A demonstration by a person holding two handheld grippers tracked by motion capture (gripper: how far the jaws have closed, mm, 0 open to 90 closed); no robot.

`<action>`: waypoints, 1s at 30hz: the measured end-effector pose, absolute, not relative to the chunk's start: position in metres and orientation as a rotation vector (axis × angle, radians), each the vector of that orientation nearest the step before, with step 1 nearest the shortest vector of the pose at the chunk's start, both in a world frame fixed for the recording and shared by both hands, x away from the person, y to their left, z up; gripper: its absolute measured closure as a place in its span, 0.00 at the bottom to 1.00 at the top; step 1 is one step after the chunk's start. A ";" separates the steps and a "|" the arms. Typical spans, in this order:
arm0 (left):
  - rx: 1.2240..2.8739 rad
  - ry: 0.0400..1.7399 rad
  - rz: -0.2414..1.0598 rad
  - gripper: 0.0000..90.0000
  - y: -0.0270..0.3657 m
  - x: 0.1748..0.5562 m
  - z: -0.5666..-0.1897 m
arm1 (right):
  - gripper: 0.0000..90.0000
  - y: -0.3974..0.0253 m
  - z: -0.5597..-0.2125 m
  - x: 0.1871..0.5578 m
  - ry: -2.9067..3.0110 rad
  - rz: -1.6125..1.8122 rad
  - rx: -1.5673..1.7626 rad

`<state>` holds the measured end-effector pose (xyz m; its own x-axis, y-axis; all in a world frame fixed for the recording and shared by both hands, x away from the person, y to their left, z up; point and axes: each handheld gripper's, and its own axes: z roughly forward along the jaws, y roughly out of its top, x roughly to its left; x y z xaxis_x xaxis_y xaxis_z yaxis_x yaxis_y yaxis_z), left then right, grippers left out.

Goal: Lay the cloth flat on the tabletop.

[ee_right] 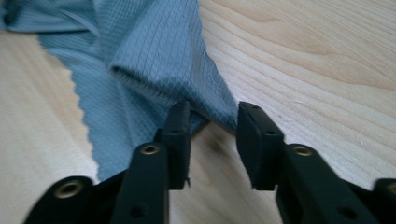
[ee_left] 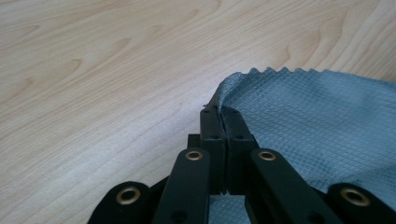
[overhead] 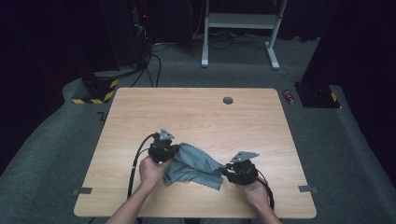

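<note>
A grey-blue waffle-weave cloth [overhead: 195, 166] lies crumpled on the wooden table [overhead: 196, 116], near its front edge. My left gripper [overhead: 173, 150] is at the cloth's left end. In the left gripper view its jaws are closed tight, pinching the zigzag-cut edge of the cloth [ee_left: 317, 116] at the left gripper's tip [ee_left: 219, 112]. My right gripper [overhead: 226, 171] is at the cloth's right end. In the right gripper view the right gripper [ee_right: 214, 114] stands open, with a folded corner of the cloth [ee_right: 154, 46] reaching into the gap between the jaws.
A round cable hole [overhead: 228, 100] sits near the table's far edge. Grey tape tabs mark the front left [overhead: 82, 191] and front right [overhead: 307, 189] corners. On the floor beyond are a red can [overhead: 289, 96] and a white desk frame [overhead: 243, 21].
</note>
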<state>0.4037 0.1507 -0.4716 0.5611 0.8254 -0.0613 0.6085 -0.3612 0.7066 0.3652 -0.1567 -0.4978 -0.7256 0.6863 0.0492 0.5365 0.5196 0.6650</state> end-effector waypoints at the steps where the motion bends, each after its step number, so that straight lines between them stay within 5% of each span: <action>1: 2.100 1.141 0.404 0.98 0.150 0.403 -0.472 | 0.81 -0.154 -0.499 0.367 2.537 0.972 1.036; 4: 2.093 1.133 0.428 0.99 0.150 0.401 -0.469 | 0.98 -0.149 -0.496 0.367 2.505 0.959 1.000; 6: 2.080 1.140 0.439 0.99 0.152 0.402 -0.467 | 0.99 -0.148 -0.488 0.369 2.465 0.974 0.996; 17: 2.048 1.219 0.544 0.98 0.155 0.422 -0.471 | 0.98 -0.133 -0.456 0.414 2.380 0.919 1.069; 22: 2.050 1.271 0.563 0.83 0.159 0.426 -0.478 | 0.85 -0.119 -0.463 0.433 2.384 0.858 1.145; 30: 2.047 1.266 0.533 0.69 0.173 0.403 -0.483 | 0.84 -0.134 -0.469 0.415 2.354 0.921 1.166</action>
